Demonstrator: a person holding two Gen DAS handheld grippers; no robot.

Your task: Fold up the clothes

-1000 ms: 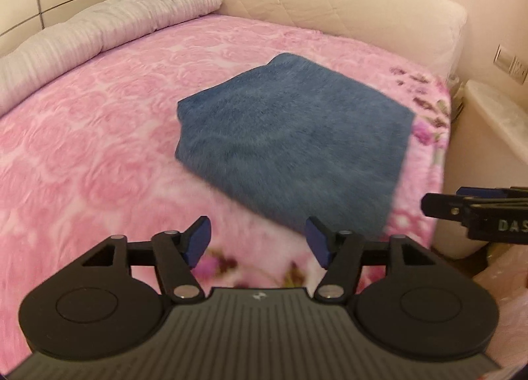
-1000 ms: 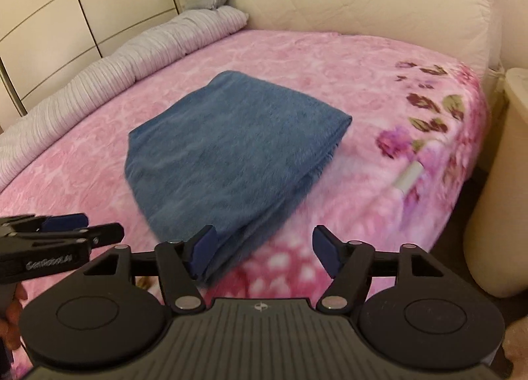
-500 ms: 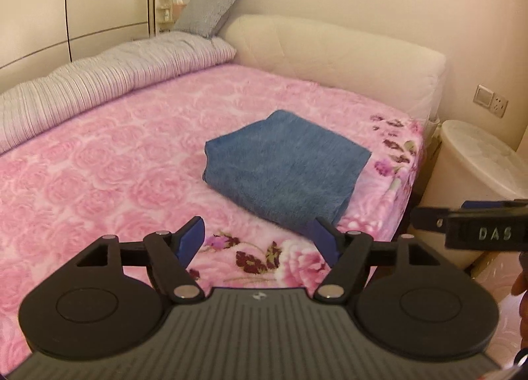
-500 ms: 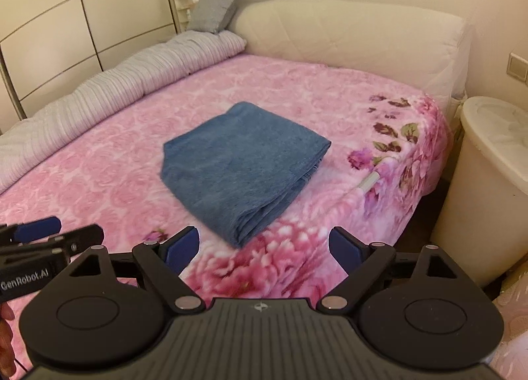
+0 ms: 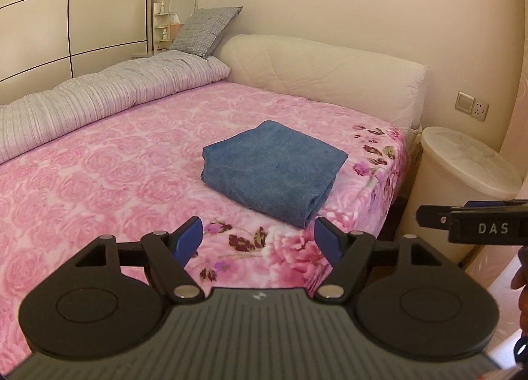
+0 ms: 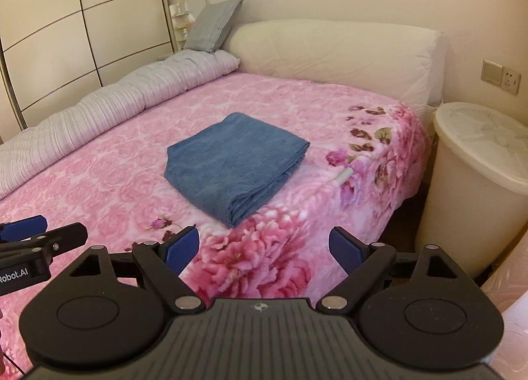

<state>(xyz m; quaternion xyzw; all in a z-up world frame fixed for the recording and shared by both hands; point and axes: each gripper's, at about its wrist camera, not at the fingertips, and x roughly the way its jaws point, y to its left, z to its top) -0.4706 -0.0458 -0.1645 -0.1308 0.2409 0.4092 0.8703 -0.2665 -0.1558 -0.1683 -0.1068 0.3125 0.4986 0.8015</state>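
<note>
Both grippers empty, set back from a folded blue cloth on the bed.

Left gripper [image 5: 257,239] has its jaws opening with nothing between them; right gripper [image 6: 264,248] stands with jaws wide apart, also empty. Folded blue cloth [image 5: 274,167] lies flat on the pink floral bedspread [image 5: 99,175], near the bed's corner, ahead of and beyond both sets of fingertips and touching neither. Its layered open edges face the near right, toward the white lidded bin [image 6: 478,175]. Neither hand is clearly nearer. Judged from this, the fold looks complete. Beyond lie a striped duvet [image 5: 82,99] and cream headboard [image 5: 323,73].
</note>
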